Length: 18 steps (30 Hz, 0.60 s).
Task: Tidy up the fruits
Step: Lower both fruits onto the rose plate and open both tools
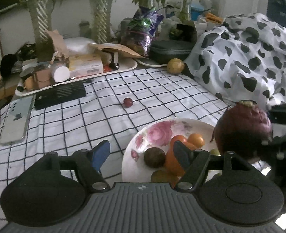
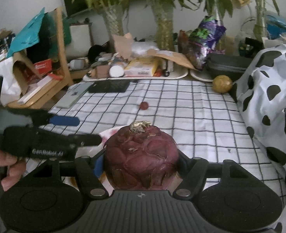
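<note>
OK, right gripper [image 2: 142, 161]: mine, clamped on the big purple-red fruit [image 2: 142, 155], one finger pressed on each side, dried stem end pointing away from me.
Big purple-red fruit: off the cloth, hanging at the plate's right edge in the left wrist view [image 1: 244, 130].
Left gripper [image 1: 141, 151]: mine, jaws spread apart, nothing between them; blue pad [image 1: 101, 152] over the cloth, other finger over the plate.
Plate [image 1: 158, 130]: white with pink flowers, on the checked tablecloth [image 1: 84, 120], near edge.
On plate: two orange fruits [image 1: 196, 139], a dark brown round fruit [image 1: 154, 157], greenish ones partly hidden, type unclear.
Small red fruit [image 1: 128, 102]: alone mid-cloth, well apart from plate.
Yellow round fruit [image 1: 175, 66]: far edge of cloth, just beside the cow-print fabric [image 1: 249, 58].
Phone [image 1: 16, 122]: left edge of cloth, beside a black mat [image 1: 60, 95].
Back: cluttered trays [image 1: 123, 69], potted plants.
</note>
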Available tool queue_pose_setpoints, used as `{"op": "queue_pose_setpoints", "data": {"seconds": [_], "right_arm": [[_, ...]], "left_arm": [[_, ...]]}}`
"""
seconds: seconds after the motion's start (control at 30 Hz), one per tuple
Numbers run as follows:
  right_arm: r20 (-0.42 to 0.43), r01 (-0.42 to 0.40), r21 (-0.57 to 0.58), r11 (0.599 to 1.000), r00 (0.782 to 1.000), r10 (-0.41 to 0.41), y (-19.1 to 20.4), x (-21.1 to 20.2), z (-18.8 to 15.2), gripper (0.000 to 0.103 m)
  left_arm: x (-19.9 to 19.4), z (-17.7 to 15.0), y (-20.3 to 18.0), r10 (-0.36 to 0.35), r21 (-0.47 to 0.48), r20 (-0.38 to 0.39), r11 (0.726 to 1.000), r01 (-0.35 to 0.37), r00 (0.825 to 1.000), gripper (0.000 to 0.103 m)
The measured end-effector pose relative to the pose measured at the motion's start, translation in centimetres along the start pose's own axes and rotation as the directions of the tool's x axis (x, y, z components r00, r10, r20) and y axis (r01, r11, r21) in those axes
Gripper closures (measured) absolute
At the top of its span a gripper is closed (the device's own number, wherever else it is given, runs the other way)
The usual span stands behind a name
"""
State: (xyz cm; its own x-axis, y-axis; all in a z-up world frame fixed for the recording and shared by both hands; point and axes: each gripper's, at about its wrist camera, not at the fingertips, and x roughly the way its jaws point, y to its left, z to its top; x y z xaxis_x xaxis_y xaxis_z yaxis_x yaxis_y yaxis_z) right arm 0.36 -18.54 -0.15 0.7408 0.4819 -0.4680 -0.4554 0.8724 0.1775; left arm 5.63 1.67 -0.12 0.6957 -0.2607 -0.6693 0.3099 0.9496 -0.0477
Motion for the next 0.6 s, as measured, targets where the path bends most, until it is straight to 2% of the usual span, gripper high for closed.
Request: {"op": "queue_pose_setpoints", "data": {"seconds": [0.33, 0.6], "right_arm": [[-0.066, -0.048, -0.111, 0.993, 0.997, 0.041, 3.8, 0.3, -1.7, 0.031], [-0.149, -0.039, -0.208, 0.977, 0.989, 0.008, 5.5, 2.5, -2.6, 0.030]], "left_arm": [[-1.4, -0.9, 0.4, 0.037, -0.012, 0.027, 0.999, -0.036, 0.999, 0.033], [-1.5, -0.9, 1.3, 0.044, -0.055, 0.043, 0.998, -0.042, 0.998, 0.033]]}}
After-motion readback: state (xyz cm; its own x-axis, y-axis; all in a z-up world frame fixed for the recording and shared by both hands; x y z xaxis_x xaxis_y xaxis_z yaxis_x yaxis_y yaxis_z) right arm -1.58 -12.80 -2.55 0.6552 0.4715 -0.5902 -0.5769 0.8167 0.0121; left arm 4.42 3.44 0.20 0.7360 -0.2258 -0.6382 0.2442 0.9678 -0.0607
